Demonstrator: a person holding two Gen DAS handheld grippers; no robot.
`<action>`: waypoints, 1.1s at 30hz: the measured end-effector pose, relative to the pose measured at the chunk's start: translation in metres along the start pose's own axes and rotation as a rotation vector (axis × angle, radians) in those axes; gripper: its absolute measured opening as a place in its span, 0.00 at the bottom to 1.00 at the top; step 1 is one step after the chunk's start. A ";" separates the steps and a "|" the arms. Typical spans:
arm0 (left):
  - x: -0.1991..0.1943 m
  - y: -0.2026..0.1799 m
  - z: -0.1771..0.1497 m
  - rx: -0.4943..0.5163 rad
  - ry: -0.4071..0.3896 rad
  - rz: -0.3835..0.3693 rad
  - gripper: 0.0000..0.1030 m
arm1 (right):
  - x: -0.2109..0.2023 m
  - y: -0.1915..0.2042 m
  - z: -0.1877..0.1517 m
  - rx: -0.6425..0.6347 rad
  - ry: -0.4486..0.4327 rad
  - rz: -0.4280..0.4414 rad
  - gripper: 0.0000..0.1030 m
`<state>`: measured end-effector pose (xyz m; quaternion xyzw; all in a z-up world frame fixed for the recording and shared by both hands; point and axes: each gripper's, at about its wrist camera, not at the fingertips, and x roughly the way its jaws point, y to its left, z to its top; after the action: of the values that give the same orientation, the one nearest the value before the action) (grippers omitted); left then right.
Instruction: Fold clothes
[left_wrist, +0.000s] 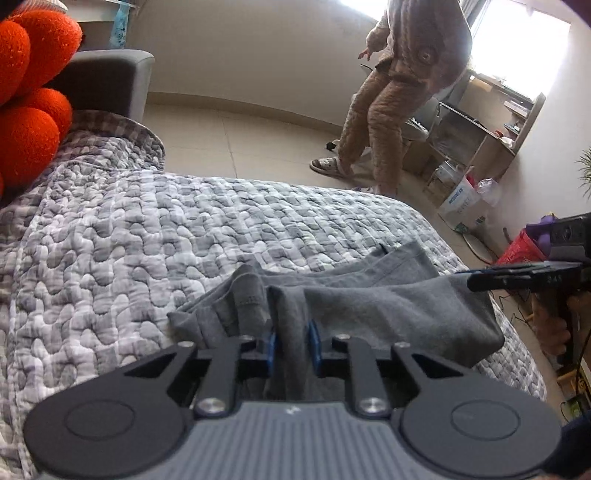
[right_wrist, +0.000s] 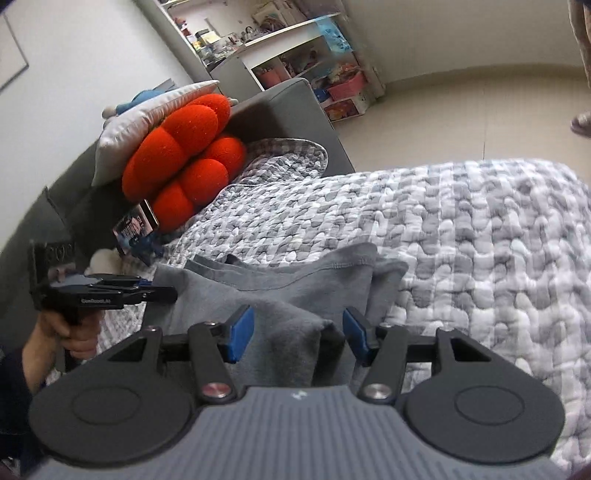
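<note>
A grey garment (left_wrist: 369, 299) lies bunched on the quilted grey-and-white bed cover (left_wrist: 147, 240) near its front edge. My left gripper (left_wrist: 292, 343) is shut on a raised fold of it, cloth pinched between the blue pads. In the right wrist view the same garment (right_wrist: 295, 280) has a folded hump sitting between the wide-apart blue pads of my right gripper (right_wrist: 297, 315), which is open. The right gripper (left_wrist: 480, 277) also shows at the garment's right corner, and the left gripper (right_wrist: 162, 291) at its left side, held by a hand (right_wrist: 74, 332).
A red knobbly cushion (right_wrist: 184, 147) and a white pillow (right_wrist: 147, 114) lean at the grey bed end (right_wrist: 288, 110). A person in tan pyjamas (left_wrist: 399, 92) stands on the tiled floor beyond the bed. Shelves (left_wrist: 498, 122), a box (left_wrist: 461, 203) and a red basket (left_wrist: 524, 247) stand at the right.
</note>
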<state>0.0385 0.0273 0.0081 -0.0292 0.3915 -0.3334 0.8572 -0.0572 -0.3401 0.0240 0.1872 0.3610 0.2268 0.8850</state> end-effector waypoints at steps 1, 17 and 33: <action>0.002 0.002 0.001 -0.009 0.003 -0.001 0.18 | 0.001 0.002 0.000 -0.006 0.010 -0.004 0.56; 0.001 0.000 0.001 -0.007 0.002 0.011 0.07 | 0.003 0.029 0.009 -0.097 -0.022 -0.066 0.11; 0.014 0.007 0.019 -0.093 -0.087 0.147 0.06 | 0.048 0.029 0.023 -0.049 -0.082 -0.303 0.10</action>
<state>0.0624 0.0205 0.0095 -0.0547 0.3700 -0.2493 0.8933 -0.0178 -0.2942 0.0272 0.1181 0.3430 0.0917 0.9274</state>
